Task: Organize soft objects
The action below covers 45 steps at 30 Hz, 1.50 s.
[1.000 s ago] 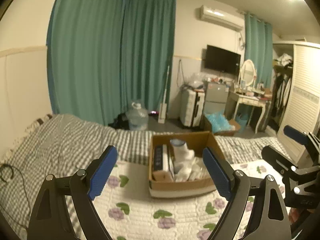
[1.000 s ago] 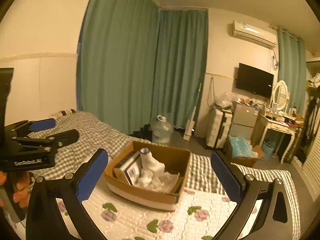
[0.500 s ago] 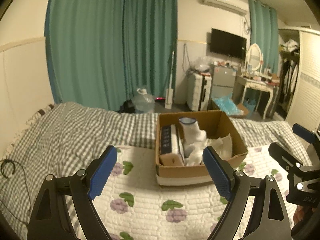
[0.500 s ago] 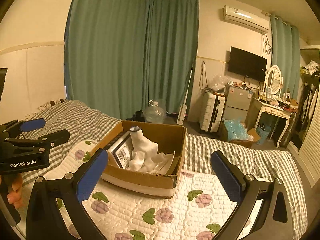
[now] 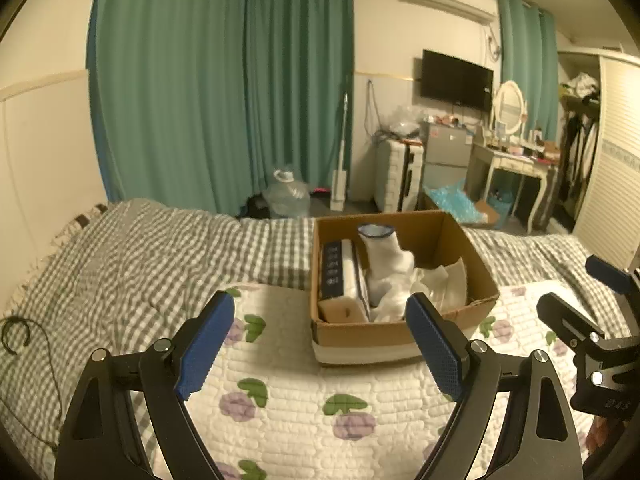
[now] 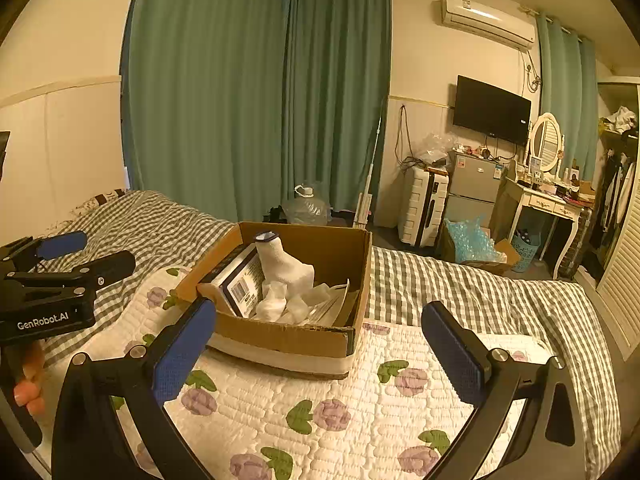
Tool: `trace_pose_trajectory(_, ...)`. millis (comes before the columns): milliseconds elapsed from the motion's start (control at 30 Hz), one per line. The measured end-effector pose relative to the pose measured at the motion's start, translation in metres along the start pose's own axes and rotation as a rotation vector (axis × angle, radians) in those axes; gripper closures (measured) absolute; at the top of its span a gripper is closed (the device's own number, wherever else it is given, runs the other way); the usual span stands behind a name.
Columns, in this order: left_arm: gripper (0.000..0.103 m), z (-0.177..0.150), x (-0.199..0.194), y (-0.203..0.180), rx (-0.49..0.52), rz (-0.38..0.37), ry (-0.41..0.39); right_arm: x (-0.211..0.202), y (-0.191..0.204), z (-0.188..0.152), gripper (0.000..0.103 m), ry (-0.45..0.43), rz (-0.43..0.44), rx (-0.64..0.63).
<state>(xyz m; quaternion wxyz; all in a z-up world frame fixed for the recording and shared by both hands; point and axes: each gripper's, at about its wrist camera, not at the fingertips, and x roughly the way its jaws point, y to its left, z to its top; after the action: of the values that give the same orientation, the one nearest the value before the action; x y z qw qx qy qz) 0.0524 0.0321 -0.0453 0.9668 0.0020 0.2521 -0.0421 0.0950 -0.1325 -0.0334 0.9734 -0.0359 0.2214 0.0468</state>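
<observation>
trouble i expect: white sock stands in the brown cardboard box on the bed; my left gripper and right gripper, both spread and empty, may snag loose wrappers.

Cream walls, teal curtains floor to ceiling at far side. AC unit high on wall, TV below it. Second curtain right of TV. White suitcase beside small grey fridge; white vanity with oval mirror next. Wardrobe with slatted door at right. Water jug on dark floor by curtains. Bed in grey check, floral quilt on top. Warm, dim light.
</observation>
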Motion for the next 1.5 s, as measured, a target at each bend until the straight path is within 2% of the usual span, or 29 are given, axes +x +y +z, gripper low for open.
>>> trace_pose_trajectory(1500, 0.015, -0.002, 0.002, 0.001, 0.023, 0.0, 0.026, -0.011, -0.003, -0.002, 0.0, 0.024, -0.003, 0.018)
